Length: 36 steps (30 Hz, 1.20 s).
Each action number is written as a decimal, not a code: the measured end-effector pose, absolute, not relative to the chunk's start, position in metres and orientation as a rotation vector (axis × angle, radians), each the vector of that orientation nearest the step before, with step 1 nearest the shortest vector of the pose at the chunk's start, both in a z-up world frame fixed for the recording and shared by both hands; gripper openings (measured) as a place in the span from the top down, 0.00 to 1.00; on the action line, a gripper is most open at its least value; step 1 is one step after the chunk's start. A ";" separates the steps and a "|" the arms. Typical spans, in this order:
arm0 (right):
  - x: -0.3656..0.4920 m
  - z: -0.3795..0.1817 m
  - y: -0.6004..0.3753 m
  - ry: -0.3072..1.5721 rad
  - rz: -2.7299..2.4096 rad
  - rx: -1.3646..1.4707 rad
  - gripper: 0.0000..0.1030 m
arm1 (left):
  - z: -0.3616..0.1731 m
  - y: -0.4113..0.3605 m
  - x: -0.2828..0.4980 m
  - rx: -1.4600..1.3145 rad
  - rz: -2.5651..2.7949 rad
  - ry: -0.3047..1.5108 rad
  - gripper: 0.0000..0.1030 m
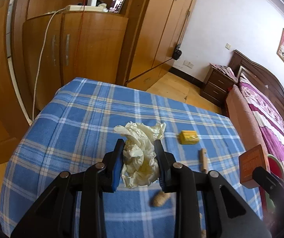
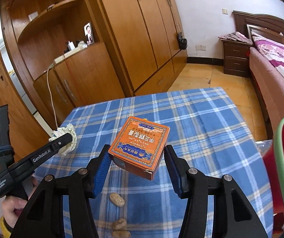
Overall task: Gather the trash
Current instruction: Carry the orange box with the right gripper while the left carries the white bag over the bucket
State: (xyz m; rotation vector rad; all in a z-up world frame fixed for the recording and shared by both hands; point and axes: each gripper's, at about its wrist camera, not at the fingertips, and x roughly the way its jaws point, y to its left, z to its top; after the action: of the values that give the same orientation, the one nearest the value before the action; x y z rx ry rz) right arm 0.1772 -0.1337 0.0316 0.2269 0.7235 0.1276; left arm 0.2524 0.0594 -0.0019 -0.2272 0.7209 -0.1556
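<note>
Left wrist: my left gripper (image 1: 139,144) is clamped on crumpled tissue (image 1: 140,154), lifted off the tablecloth (image 1: 62,130). My right gripper (image 2: 137,151) is pinching the orange box (image 2: 140,144) between its pads; peanuts (image 2: 117,199) lie below it.

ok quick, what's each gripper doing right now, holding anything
Left gripper: closed on the crumpled tissue, held above the table.
Right gripper: closed on the orange box, lifted off the checked cloth.
</note>
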 end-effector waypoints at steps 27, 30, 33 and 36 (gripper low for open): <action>0.060 0.053 -0.257 0.632 -0.056 0.361 0.46 | 0.036 -0.052 0.178 -0.205 -0.408 0.746 0.71; 0.052 0.051 -0.269 0.629 -0.078 0.374 0.46 | 0.039 -0.067 0.175 -0.183 -0.431 0.745 0.71; 0.048 0.047 -0.282 0.628 -0.105 0.394 0.46 | 0.039 -0.085 0.173 -0.152 -0.463 0.747 0.71; 0.047 0.043 -0.295 0.635 -0.132 0.420 0.46 | 0.038 -0.104 0.172 -0.131 -0.496 0.752 0.71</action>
State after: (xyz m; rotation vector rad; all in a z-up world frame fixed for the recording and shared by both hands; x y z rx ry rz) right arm 0.0465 -0.2950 0.0430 0.4195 0.6350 -0.1318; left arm 0.1717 -0.1036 0.0378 -0.1314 0.7518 -0.4958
